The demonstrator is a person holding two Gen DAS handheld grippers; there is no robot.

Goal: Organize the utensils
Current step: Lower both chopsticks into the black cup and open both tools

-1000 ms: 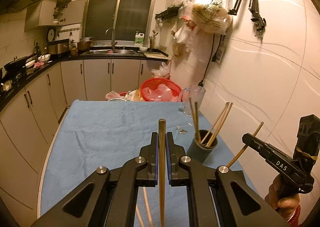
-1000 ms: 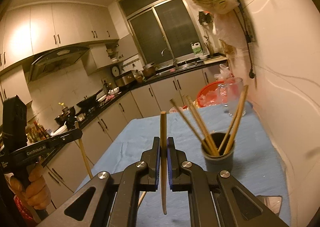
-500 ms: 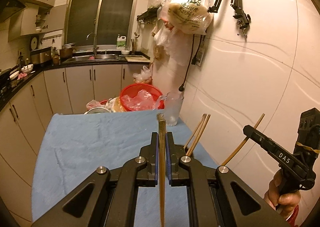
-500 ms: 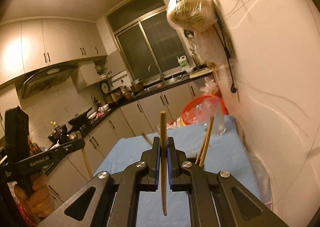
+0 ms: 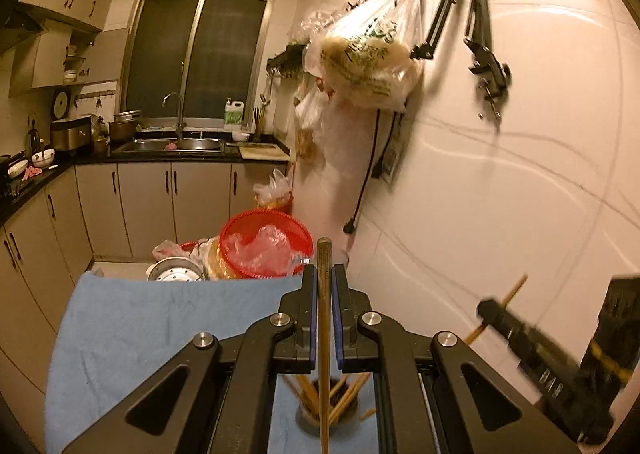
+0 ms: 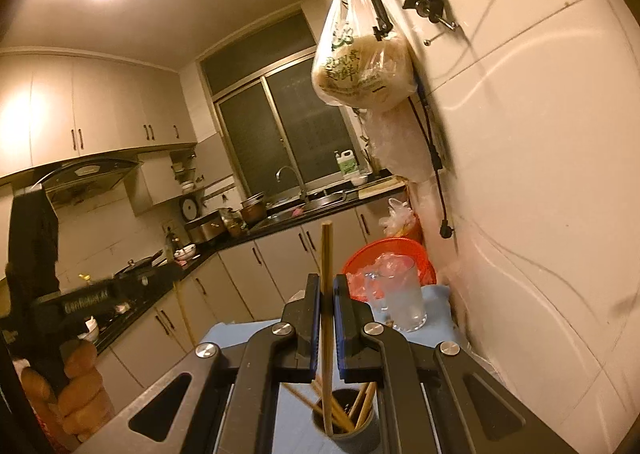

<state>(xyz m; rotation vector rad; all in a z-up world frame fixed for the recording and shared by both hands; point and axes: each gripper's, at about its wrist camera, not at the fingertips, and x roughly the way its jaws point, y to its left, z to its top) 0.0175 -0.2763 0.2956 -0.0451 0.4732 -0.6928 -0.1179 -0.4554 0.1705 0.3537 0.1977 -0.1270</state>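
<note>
1. My left gripper (image 5: 324, 286) has its jaws pinching one chopstick (image 5: 323, 334), held upright between the pads.
2. That chopstick's lower end hangs over the cup (image 5: 328, 412), which stands on the blue cloth (image 5: 160, 326) covering the tabletop; I cannot tell whether the tip is inside the cup or just above it.
3. My right gripper (image 6: 327, 290) likewise has its jaws clamped on a second chopstick (image 6: 327, 294), nearly upright.
4. In the right wrist view, this second chopstick's lower end reaches down into the mouth of the cup (image 6: 348, 434), among the loose chopsticks (image 6: 360, 410) leaning there.
5. Beyond the cup, a clear glass jug (image 6: 400, 302) stands on the cloth near the white wall, with a red basket (image 6: 384, 254) behind it.
6. From the left wrist view, I see the right gripper to the right of the cup, blurred, its chopstick angled toward the wall.
7. A hand (image 6: 76, 394) grips the left gripper's handle, left of the cup.
</note>
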